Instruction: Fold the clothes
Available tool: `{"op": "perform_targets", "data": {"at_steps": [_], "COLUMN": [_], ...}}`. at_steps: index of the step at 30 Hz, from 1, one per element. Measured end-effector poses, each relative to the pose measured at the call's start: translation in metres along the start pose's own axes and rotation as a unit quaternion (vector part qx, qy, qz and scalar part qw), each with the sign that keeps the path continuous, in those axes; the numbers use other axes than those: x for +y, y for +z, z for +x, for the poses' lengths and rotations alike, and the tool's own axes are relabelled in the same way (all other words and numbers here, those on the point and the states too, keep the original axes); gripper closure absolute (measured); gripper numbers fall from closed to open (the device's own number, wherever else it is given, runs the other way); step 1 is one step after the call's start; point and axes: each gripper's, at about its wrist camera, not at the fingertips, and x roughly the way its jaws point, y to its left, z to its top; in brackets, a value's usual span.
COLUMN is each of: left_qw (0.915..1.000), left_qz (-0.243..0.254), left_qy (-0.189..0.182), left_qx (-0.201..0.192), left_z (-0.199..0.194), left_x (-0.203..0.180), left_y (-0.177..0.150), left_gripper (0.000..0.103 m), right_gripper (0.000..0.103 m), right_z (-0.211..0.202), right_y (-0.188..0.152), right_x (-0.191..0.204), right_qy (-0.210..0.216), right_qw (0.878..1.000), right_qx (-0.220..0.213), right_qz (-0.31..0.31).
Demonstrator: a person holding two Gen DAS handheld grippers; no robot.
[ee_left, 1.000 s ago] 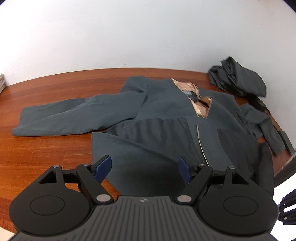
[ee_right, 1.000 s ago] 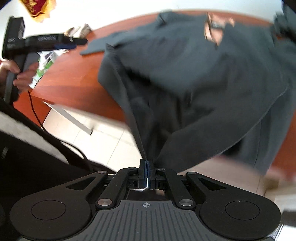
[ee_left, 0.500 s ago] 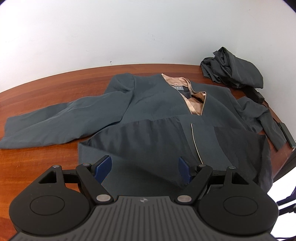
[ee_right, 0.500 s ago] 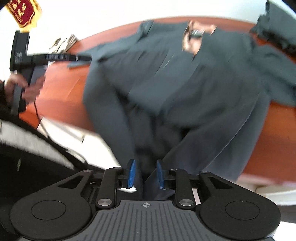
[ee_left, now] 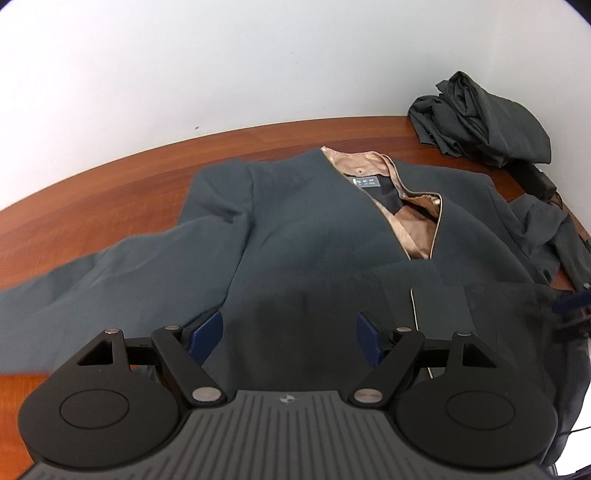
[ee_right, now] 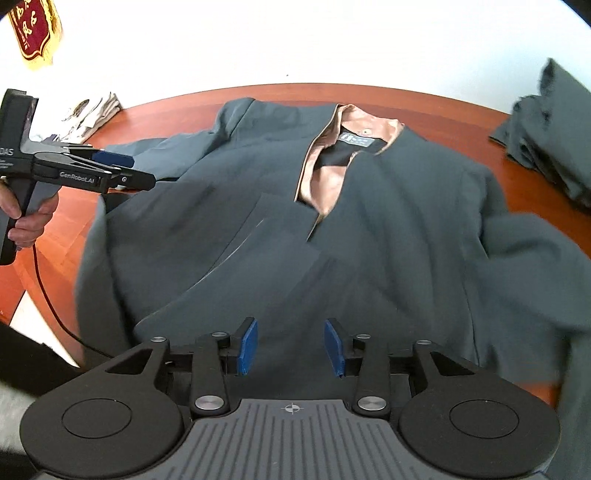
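Note:
A dark grey jacket [ee_left: 314,229] with tan lining lies face up on the brown wooden table [ee_left: 110,192], its left sleeve stretched out to the left. My left gripper [ee_left: 290,334] hovers open over the jacket's lower left part, nothing between its blue pads. In the right wrist view the jacket [ee_right: 388,229] fills the middle. My right gripper [ee_right: 291,347] hangs above the lower front with its jaws opening, and no cloth is between the pads. A hand [ee_right: 29,218] holds the left gripper [ee_right: 136,173] at the left.
A crumpled pile of dark clothes [ee_left: 480,122] sits at the table's far right corner against the white wall. Folded light items [ee_right: 92,114] lie at the far left. A red pennant [ee_right: 33,29] hangs on the wall. The table's front edge drops to a pale floor at left.
The right gripper was shut on the jacket's hem; it let go and its jaws have spread while it moved in over the jacket. The left gripper, still open, shifted right over the jacket.

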Motion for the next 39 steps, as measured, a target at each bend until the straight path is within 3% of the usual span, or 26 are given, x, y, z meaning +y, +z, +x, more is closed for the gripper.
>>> {"op": "perform_targets", "data": {"at_steps": [9,16,18,22,25,28,30,34,36,39], "left_qw": [0.9957,0.9852,0.9816,0.9727,0.9679,0.9691,0.9711,0.9743,0.9786,0.9841], "left_qz": [0.064,0.112,0.118,0.131,0.146,0.14,0.129,0.112,0.091,0.053], "left_qy": [-0.058,-0.123,-0.145,-0.184,-0.192,-0.188,-0.184,-0.174,-0.161,-0.141], "left_qx": [0.034,0.042,0.041,0.053,0.071,0.077,0.08,0.088,0.09,0.094], "left_z": [0.065,0.093,0.094,0.099,0.104,0.103,0.1,0.085,0.074,0.056], "left_x": [-0.022,-0.038,-0.04,-0.045,-0.049,-0.047,-0.043,-0.034,-0.028,-0.017], "left_y": [0.028,0.046,0.051,0.056,0.057,0.056,0.055,0.047,0.038,0.022], "left_gripper": [0.02,0.02,0.02,0.02,0.02,0.02,0.02,0.02,0.02,0.02], "right_gripper": [0.053,0.045,0.037,0.036,0.035,0.044,0.061,0.066,0.078,0.085], "right_z": [0.064,0.11,0.119,0.13,0.133,0.133,0.135,0.138,0.14,0.137], "right_y": [0.053,0.081,0.085,0.091,0.093,0.092,0.092,0.088,0.089,0.088], "right_x": [-0.028,-0.046,-0.046,-0.048,-0.048,-0.045,-0.046,-0.04,-0.037,-0.03], "right_qy": [0.056,0.111,0.122,0.162,0.19,0.196,0.217,0.24,0.244,0.235], "right_qw": [0.997,0.991,0.988,0.981,0.975,0.969,0.964,0.954,0.953,0.955], "right_qx": [0.017,0.033,0.04,0.046,0.048,0.051,0.065,0.08,0.087,0.082], "right_qz": [-0.055,-0.07,-0.084,-0.097,-0.109,-0.141,-0.141,-0.162,-0.158,-0.164]}}
